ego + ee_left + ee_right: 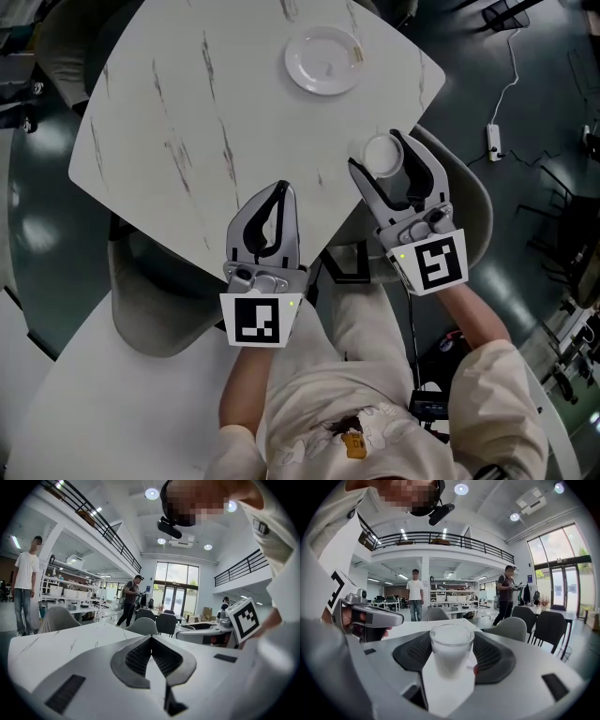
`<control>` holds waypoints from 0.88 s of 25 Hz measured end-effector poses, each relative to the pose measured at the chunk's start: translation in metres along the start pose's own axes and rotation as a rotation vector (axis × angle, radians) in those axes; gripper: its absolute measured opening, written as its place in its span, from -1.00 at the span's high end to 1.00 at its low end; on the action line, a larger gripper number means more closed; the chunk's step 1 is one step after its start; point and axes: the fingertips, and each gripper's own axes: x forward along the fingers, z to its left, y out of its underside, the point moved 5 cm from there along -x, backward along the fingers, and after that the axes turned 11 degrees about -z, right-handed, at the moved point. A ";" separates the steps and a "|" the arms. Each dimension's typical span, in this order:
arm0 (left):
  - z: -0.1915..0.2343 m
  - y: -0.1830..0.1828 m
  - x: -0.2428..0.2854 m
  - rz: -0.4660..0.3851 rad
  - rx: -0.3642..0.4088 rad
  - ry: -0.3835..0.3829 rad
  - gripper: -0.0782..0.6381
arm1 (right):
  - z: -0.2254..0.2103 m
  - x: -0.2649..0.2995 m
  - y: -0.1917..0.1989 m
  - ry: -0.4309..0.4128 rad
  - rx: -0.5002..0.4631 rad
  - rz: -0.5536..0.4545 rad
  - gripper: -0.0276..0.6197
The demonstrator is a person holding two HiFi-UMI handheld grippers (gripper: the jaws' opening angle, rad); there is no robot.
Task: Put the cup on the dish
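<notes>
Cup, perhaps frosted, in right tongs

White, grey-veined marble-look table with rounded corners, bearing a round white dish that lies flat near its far edge.

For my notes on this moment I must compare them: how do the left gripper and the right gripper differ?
The left gripper has its jaws together with nothing between them, while the right gripper has its jaws wide, pressed on the cup. The right gripper reaches further over the table than the left gripper, and is closer to the dish. Both point the same way, across the table.
</notes>
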 end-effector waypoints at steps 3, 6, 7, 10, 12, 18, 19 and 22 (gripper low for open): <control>0.003 0.013 0.007 0.012 0.000 0.001 0.77 | -0.002 0.008 0.012 0.002 -0.016 -0.002 0.08; 0.006 0.022 0.015 0.019 0.011 0.001 0.77 | -0.006 0.018 0.025 0.008 -0.019 0.011 0.08; 0.006 0.024 0.018 0.022 0.019 0.005 0.77 | -0.008 0.021 0.030 0.012 -0.021 0.023 0.08; 0.007 0.031 0.027 0.026 0.022 0.012 0.77 | -0.011 0.033 0.040 0.007 -0.018 0.008 0.08; 0.007 0.037 0.033 0.036 0.017 0.015 0.77 | -0.013 0.040 0.045 0.007 -0.013 -0.002 0.08; 0.014 0.052 0.052 0.019 0.004 0.009 0.77 | -0.024 0.059 0.062 0.025 -0.002 -0.007 0.08; 0.015 0.054 0.055 0.019 0.001 0.007 0.77 | -0.026 0.062 0.064 0.028 -0.001 -0.008 0.08; 0.018 0.060 0.064 0.029 0.013 0.015 0.77 | -0.031 0.070 0.067 0.034 -0.007 -0.011 0.08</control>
